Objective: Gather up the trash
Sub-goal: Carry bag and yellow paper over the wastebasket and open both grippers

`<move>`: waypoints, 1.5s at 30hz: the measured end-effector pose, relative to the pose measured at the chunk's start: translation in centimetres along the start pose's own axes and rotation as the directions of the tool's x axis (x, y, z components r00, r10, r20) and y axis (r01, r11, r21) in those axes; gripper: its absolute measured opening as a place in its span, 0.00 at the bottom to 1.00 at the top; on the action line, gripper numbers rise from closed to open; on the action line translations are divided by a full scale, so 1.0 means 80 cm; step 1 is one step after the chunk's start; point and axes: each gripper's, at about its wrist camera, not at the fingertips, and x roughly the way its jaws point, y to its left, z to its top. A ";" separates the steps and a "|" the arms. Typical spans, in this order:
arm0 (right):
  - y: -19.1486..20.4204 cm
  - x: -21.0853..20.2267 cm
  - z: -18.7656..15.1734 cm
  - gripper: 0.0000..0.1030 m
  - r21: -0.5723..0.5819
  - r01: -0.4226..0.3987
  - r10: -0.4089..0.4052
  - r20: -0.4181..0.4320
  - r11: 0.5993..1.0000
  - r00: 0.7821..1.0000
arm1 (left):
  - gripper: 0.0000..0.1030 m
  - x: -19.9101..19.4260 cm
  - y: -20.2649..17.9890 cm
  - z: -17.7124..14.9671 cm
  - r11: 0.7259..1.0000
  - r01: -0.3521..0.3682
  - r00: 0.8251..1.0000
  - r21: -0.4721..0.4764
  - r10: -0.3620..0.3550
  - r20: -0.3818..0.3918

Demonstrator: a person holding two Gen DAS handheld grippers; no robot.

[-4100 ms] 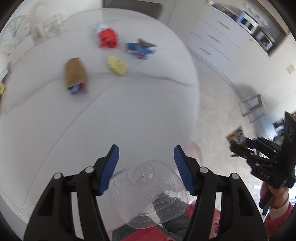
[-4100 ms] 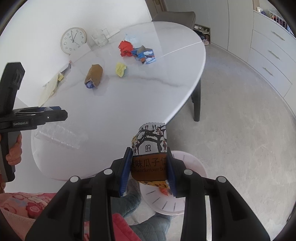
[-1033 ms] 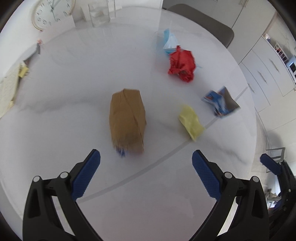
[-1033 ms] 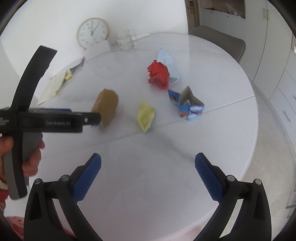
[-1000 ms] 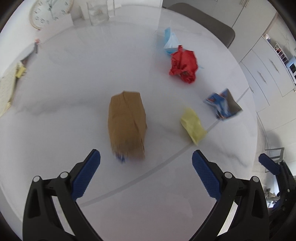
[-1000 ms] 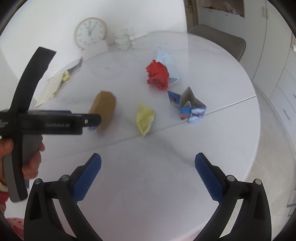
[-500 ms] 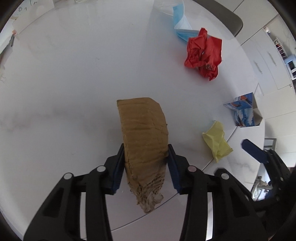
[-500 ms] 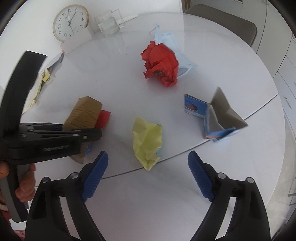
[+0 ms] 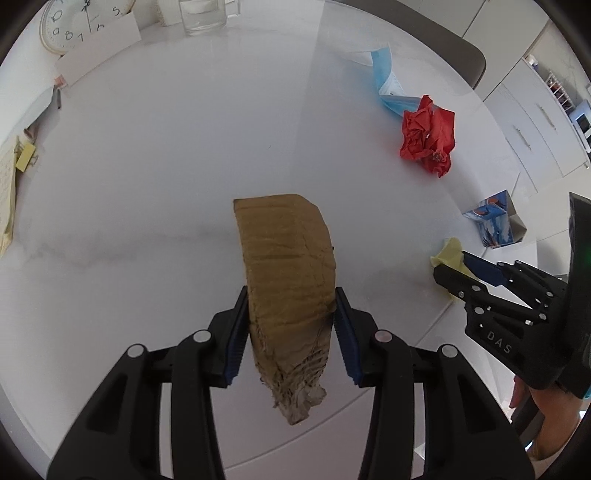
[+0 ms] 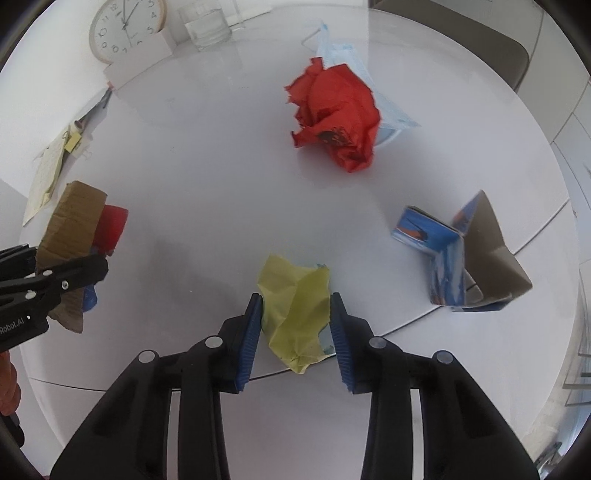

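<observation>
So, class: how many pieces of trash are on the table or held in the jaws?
5: brown paper bag in left jaws, yellow paper in right jaws, red paper, blue mask, blue carton.

White table (image 10: 221, 177) with red paper wad (image 10: 338, 118), blue carton (image 10: 443, 258), clock (image 10: 125, 26).

right gripper (image 10: 295, 332) since closed around yellow wrapper (image 10: 295, 314).

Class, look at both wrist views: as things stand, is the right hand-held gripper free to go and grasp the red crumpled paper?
Probably not yet. The right hand-held gripper is already shut on the yellow paper, so its jaws are occupied. The table between it and the red paper looks bare, so the path itself seems free once it drops its load.
</observation>
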 end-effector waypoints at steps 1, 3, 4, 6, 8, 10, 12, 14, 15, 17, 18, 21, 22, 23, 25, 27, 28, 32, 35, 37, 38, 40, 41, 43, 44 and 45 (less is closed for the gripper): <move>0.000 -0.003 -0.001 0.36 0.000 -0.005 0.005 0.003 1.000 1.000 | 0.41 -0.001 0.001 0.001 1.000 0.007 1.000 0.002 -0.007 0.000; 0.000 -0.016 -0.007 0.36 -0.003 -0.013 0.013 0.018 1.000 1.000 | 0.41 -0.007 -0.004 -0.004 1.000 0.009 1.000 0.019 -0.009 0.003; -0.001 -0.025 -0.011 0.36 -0.002 -0.017 0.017 0.027 1.000 0.999 | 0.41 -0.013 -0.009 -0.011 0.999 0.010 1.000 0.035 -0.010 0.006; -0.004 -0.041 -0.021 0.36 0.000 -0.025 0.025 0.042 1.000 0.999 | 0.41 -0.022 -0.025 -0.021 0.998 0.020 1.000 0.066 -0.020 0.012; -0.010 -0.064 -0.039 0.36 0.003 -0.032 0.032 0.063 0.999 0.998 | 0.41 -0.034 -0.040 -0.034 0.995 0.030 0.999 0.095 -0.032 0.017; -0.019 -0.087 -0.060 0.36 0.004 -0.037 0.036 0.077 0.999 0.996 | 0.42 -0.045 -0.065 -0.049 0.990 0.051 0.998 0.131 -0.055 0.022; -0.031 -0.114 -0.089 0.36 0.023 -0.052 0.050 0.094 0.998 0.994 | 0.42 -0.053 -0.087 -0.064 0.984 0.073 0.997 0.160 -0.077 0.019; -0.042 -0.136 -0.116 0.36 0.040 -0.054 0.049 0.104 0.998 0.993 | 0.42 -0.063 -0.116 -0.084 0.975 0.101 0.994 0.199 -0.105 0.010; -0.048 -0.148 -0.133 0.36 0.048 -0.049 0.044 0.111 0.998 0.993 | 0.42 -0.066 -0.132 -0.095 0.969 0.113 0.993 0.220 -0.117 0.004; -0.063 -0.171 -0.169 0.36 0.066 -0.036 0.028 0.120 0.997 0.992 | 0.42 -0.071 -0.163 -0.123 0.956 0.135 0.991 0.262 -0.136 -0.013; -0.068 -0.180 -0.186 0.36 0.078 -0.032 0.023 0.123 0.996 0.992 | 0.42 -0.072 -0.178 -0.134 0.949 0.142 0.990 0.280 -0.142 -0.022; -0.088 -0.207 -0.242 0.36 0.117 -0.023 0.007 0.133 0.993 0.991 | 0.42 -0.079 -0.223 -0.169 0.927 0.179 0.984 0.329 -0.170 -0.054; -0.090 -0.212 -0.257 0.36 0.126 -0.018 0.002 0.132 0.992 0.991 | 0.42 -0.080 -0.235 -0.181 0.920 0.188 0.982 0.343 -0.178 -0.063; -0.097 -0.218 -0.277 0.36 0.136 -0.015 -0.003 0.131 0.991 0.991 | 0.42 -0.082 -0.250 -0.194 0.911 0.195 0.981 0.362 -0.182 -0.070; -0.109 -0.227 -0.318 0.36 0.157 -0.009 -0.010 0.120 0.987 0.993 | 0.42 -0.084 -0.273 -0.217 0.898 0.193 0.981 0.397 -0.176 -0.080; -0.119 -0.230 -0.351 0.36 0.179 -0.009 -0.010 0.106 0.984 0.994 | 0.42 -0.084 -0.297 -0.240 0.885 0.191 0.982 0.426 -0.168 -0.090; -0.124 -0.231 -0.362 0.36 0.185 -0.009 -0.010 0.102 0.983 0.995 | 0.42 -0.085 -0.306 -0.251 0.879 0.192 0.981 0.436 -0.167 -0.094; -0.143 -0.233 -0.409 0.37 0.215 -0.017 0.000 0.078 0.976 0.997 | 0.42 -0.081 -0.338 -0.289 0.866 0.194 0.981 0.462 -0.158 -0.116; -0.152 -0.239 -0.429 0.37 0.221 -0.017 0.000 0.078 0.975 0.997 | 0.42 -0.076 -0.360 -0.308 0.857 0.189 0.982 0.479 -0.148 -0.121; -0.156 -0.242 -0.439 0.37 0.222 -0.021 0.003 0.082 0.975 0.997 | 0.42 -0.073 -0.367 -0.315 0.852 0.187 0.982 0.489 -0.144 -0.123; -0.156 -0.242 -0.439 0.37 0.222 -0.022 0.003 0.084 0.975 0.996 | 0.42 -0.073 -0.371 -0.320 0.850 0.184 0.982 0.493 -0.140 -0.125; -0.158 -0.244 -0.446 0.37 0.222 -0.025 0.006 0.086 0.975 0.996 | 0.42 -0.073 -0.374 -0.326 0.850 0.181 0.983 0.495 -0.135 -0.127; -0.158 -0.244 -0.448 0.37 0.223 -0.026 0.006 0.087 0.975 0.996 | 0.42 -0.073 -0.373 -0.326 0.849 0.180 0.983 0.497 -0.132 -0.131; -0.158 -0.244 -0.452 0.37 0.222 -0.029 0.010 0.087 0.975 0.996 | 0.42 -0.073 -0.376 -0.332 0.848 0.177 0.983 0.499 -0.127 -0.134; -0.159 -0.244 -0.454 0.37 0.220 -0.030 0.011 0.087 0.975 0.996 | 0.42 -0.072 -0.377 -0.333 0.847 0.175 0.983 0.502 -0.123 -0.136; -0.159 -0.244 -0.455 0.37 0.219 -0.031 0.012 0.087 0.975 0.996 | 0.42 -0.071 -0.377 -0.336 0.846 0.174 0.983 0.504 -0.120 -0.138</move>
